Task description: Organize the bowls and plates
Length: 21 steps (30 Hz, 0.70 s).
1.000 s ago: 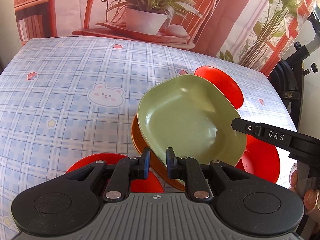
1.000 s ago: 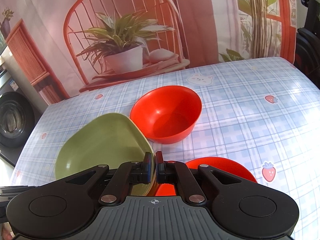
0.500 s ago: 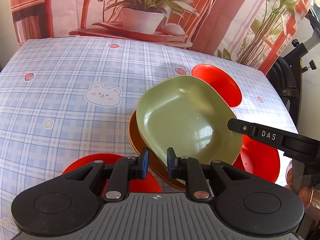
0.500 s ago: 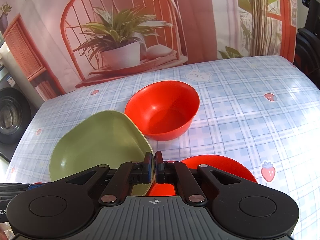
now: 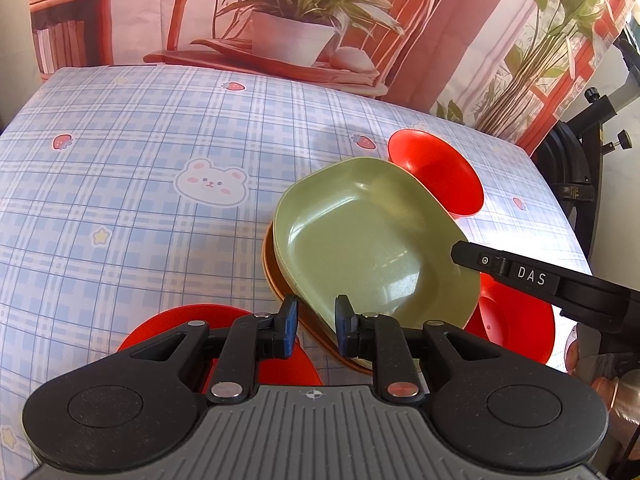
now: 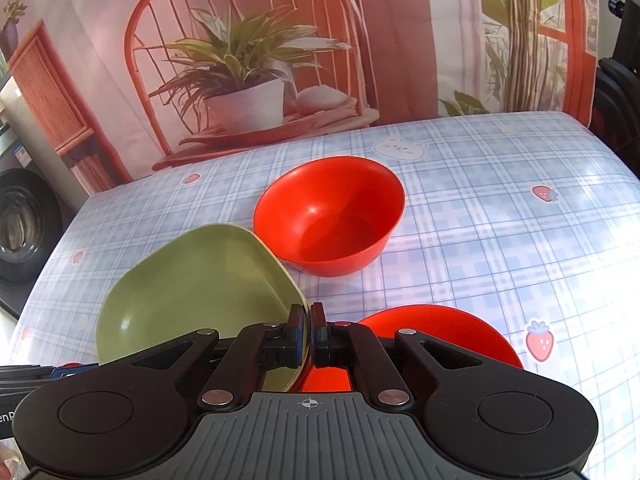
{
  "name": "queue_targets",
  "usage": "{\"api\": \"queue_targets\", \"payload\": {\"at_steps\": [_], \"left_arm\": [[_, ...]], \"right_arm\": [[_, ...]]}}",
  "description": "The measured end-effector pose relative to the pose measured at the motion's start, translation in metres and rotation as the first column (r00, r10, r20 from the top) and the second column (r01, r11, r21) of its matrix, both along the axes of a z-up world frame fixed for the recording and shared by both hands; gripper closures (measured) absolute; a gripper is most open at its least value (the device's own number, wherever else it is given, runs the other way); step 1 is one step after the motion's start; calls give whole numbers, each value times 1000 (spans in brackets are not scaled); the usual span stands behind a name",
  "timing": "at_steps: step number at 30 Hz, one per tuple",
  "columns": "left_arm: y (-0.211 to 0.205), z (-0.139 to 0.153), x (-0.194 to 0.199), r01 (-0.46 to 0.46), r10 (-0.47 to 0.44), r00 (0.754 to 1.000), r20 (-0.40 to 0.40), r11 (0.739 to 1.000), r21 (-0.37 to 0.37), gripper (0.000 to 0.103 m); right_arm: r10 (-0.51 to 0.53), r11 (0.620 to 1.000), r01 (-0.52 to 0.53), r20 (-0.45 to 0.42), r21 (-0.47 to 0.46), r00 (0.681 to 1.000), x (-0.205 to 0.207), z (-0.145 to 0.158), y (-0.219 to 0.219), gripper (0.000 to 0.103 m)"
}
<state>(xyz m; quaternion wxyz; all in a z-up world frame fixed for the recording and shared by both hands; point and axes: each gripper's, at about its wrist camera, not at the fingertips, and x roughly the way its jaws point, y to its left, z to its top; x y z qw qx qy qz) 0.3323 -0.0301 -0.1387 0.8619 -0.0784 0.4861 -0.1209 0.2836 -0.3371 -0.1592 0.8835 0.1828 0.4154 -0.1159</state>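
My right gripper (image 6: 307, 330) pinches rim of green plate (image 6: 192, 292), tilted over orange plate (image 5: 276, 276) mid-table. My left gripper (image 5: 312, 326) parted, empty. Stacking step; next: lower green squarely, release.

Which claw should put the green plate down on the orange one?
The right claw, probably. It is already shut on the rim of the green plate, which sits tilted over the orange plate. The left claw is open and holds nothing, so it would have to grab first.
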Motion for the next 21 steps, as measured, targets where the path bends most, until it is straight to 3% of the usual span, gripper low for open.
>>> {"api": "queue_targets", "payload": {"at_steps": [21], "left_arm": [[7,4,-5,-34,34,999,0,999,2,82]], "right_arm": [[25,1000,-25,6,-5,1000,-9,4,0,100]]}}
